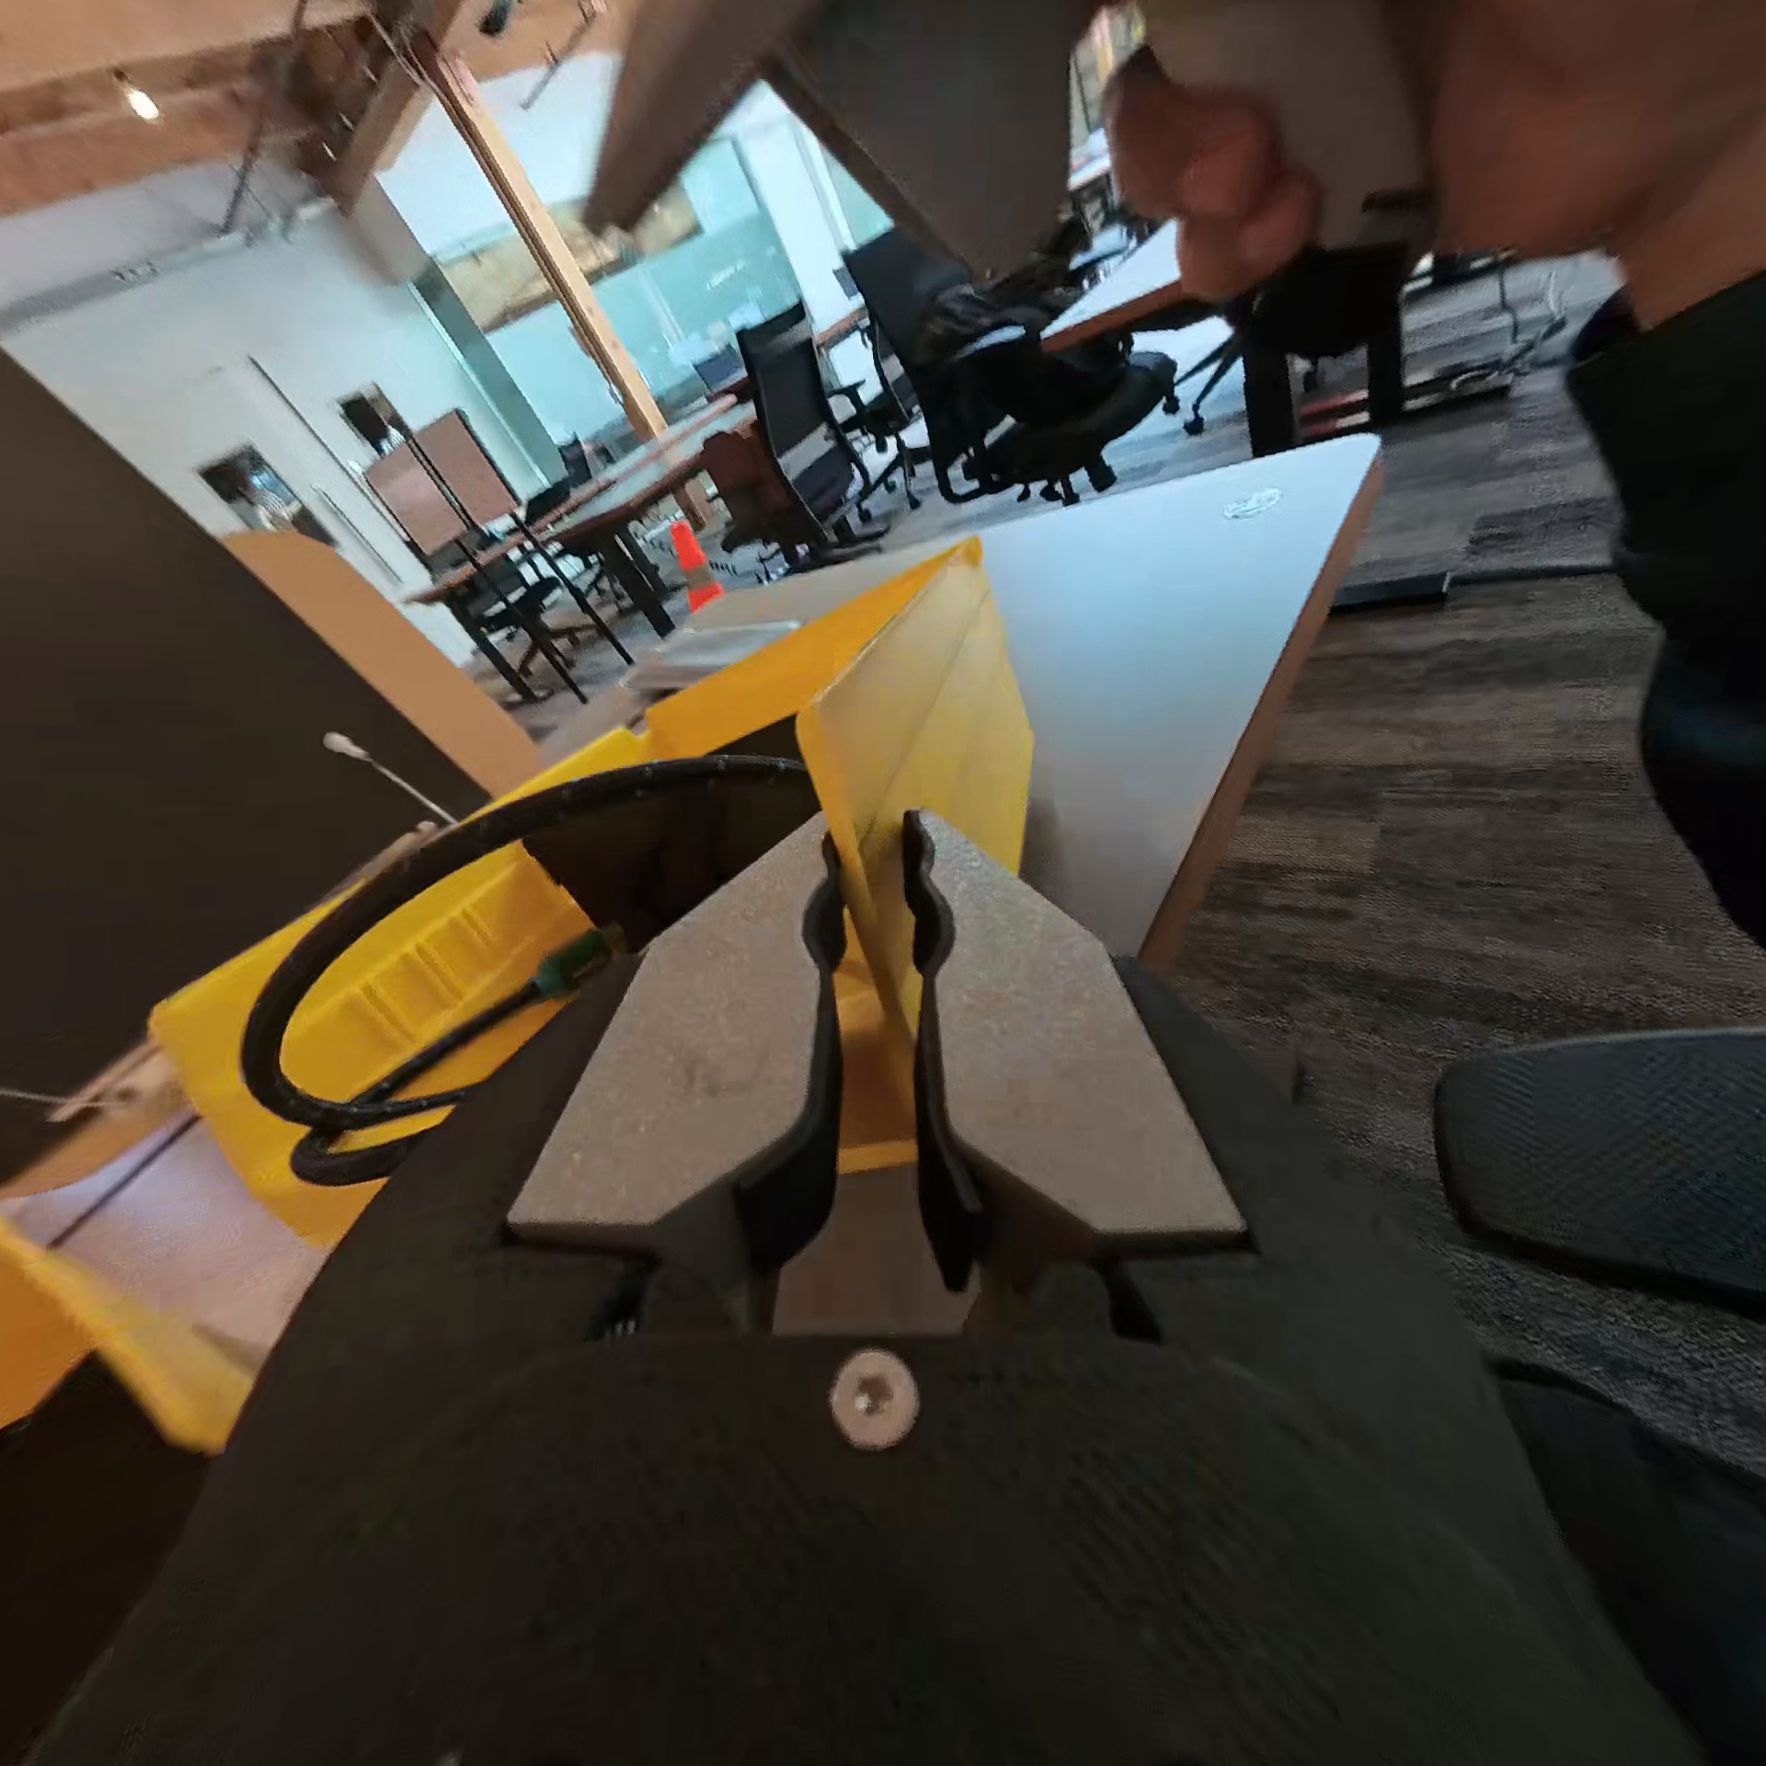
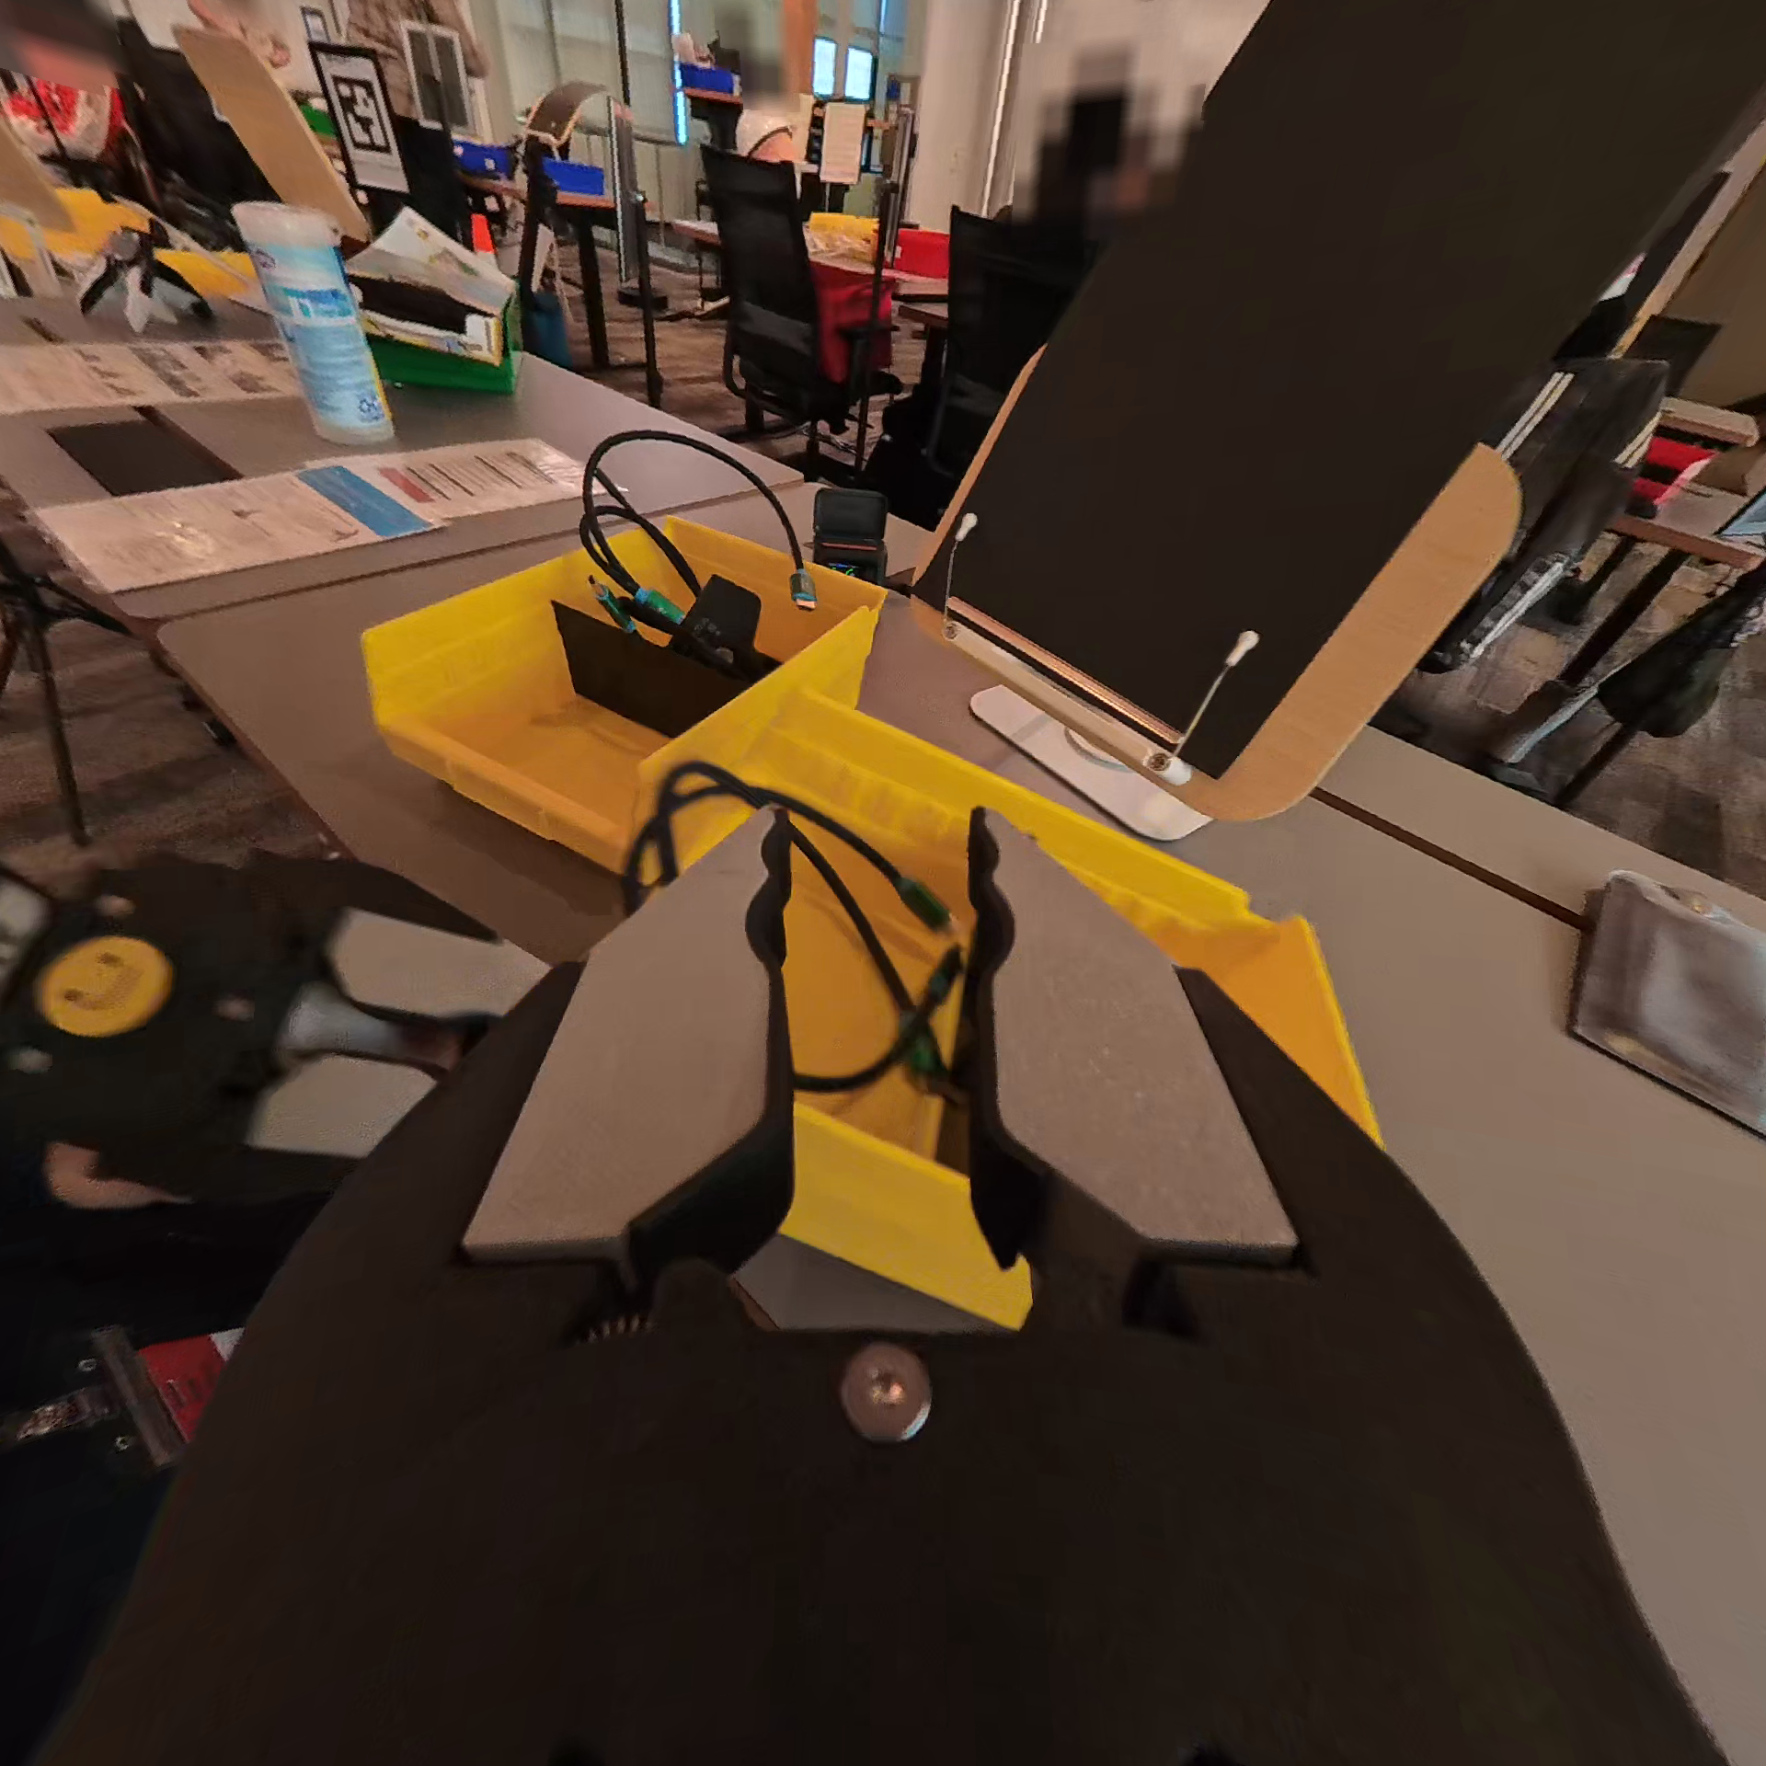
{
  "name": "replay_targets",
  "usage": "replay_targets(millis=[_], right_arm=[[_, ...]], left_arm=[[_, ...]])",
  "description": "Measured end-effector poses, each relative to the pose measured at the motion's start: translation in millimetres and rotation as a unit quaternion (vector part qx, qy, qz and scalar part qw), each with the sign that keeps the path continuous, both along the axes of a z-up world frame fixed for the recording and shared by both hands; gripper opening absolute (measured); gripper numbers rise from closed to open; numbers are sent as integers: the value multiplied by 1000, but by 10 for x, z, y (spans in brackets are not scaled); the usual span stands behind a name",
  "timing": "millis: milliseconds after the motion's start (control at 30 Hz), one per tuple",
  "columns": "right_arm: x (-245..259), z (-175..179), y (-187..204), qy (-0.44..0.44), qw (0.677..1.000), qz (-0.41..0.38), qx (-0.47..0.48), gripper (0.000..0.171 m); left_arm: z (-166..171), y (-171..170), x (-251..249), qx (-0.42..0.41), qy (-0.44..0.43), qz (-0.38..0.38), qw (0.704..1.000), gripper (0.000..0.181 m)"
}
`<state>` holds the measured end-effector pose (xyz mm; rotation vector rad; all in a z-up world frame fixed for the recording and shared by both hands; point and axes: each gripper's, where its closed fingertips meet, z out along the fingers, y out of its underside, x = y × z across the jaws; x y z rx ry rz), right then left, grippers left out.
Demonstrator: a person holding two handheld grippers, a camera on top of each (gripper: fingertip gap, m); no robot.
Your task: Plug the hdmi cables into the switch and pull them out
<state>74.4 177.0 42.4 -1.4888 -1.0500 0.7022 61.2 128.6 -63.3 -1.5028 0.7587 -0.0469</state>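
Observation:
Two yellow bins stand on the grey table. The near bin (image 2: 1195, 898) holds thin black HDMI cables (image 2: 860, 917) with green plugs (image 2: 922, 903). The far bin (image 2: 459, 669) holds more black cables (image 2: 688, 459) and a small black box, probably the switch (image 2: 726, 612), behind a black divider. My right gripper (image 2: 879, 831) is open and empty above the near bin. My left gripper (image 1: 874, 841) is empty with its jaws a narrow gap apart, short of a bin (image 1: 430, 965) that holds a looped black cable (image 1: 382, 889). It shows blurred at the table's left edge in the right wrist view (image 2: 143, 1003).
A black board on a white stand (image 2: 1242, 430) leans over the table behind the bins. A wipes canister (image 2: 315, 325), papers (image 2: 287, 516) and a green box sit on the far table. A metal plate (image 2: 1672, 1003) lies at right. A person's hand (image 1: 1214, 182) is above. There is about 12 cm between the tips of the two grippers.

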Motion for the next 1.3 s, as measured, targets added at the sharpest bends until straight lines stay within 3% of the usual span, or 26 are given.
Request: replay_targets(millis=[100, 167, 233, 367, 500, 567, 633, 700, 867, 933, 1033, 1100, 1167, 1300], right_arm=[[-108, -103, 11, -26, 1000, 8, -1, 35], [-153, -215, 62, -54, 999, -1, -2, 36], [-145, -375, 156, -97, 995, -27, -6, 37], [-60, -637, 343, -178, 981, -74, -5, 39], [-184, -709, 235, -192, 980, -43, -18, 43], [-312, -710, 75, -197, 980, -7, -8, 44], [-406, -763, -60, -214, 977, 20, 1, 44], [-476, -854, -164, -236, 971, 44, 4, 45], [-663, -1160, -349, -293, 950, 108, -12, 41], [-781, -1260, -475, -301, 941, 155, -21, 38], [-856, -1403, -542, -324, 928, 180, -37, 34], [-726, -1569, -400, -376, 915, 143, -38, 34], [-458, -1757, -234, -441, 890, 104, -44, 23], [100, -1844, 3, -472, 875, 42, -95, 38]], left_arm=[[-291, 256, 188, -24, -4, -16, 1000, 6], [-606, 321, 230, -120, -4, -33, 992, 3], [-751, 210, 157, -190, -31, -66, 979, 20], [-564, -44, -482, -212, -91, -52, 972, 44], [-242, -265, -1341, -140, -111, 23, 984, 49], [-180, -269, -1681, -128, -116, 43, 984, 42], [-370, -241, -1977, -191, -112, 70, 973, 44], [-585, -227, -2221, -251, -103, 93, 958, 57], [-1030, -238, -2809, -290, -37, 181, 939, 58], [-1010, -276, -3031, -254, -30, 216, 942, 55], [-1076, -419, -3423, -316, -77, 258, 909, 58], [-1012, -529, -3734, -310, -111, 286, 900, 68], [-874, -663, -4060, -282, -142, 324, 892, 54], [-523, -895, -4178, -243, -191, 311, 899, 56]])
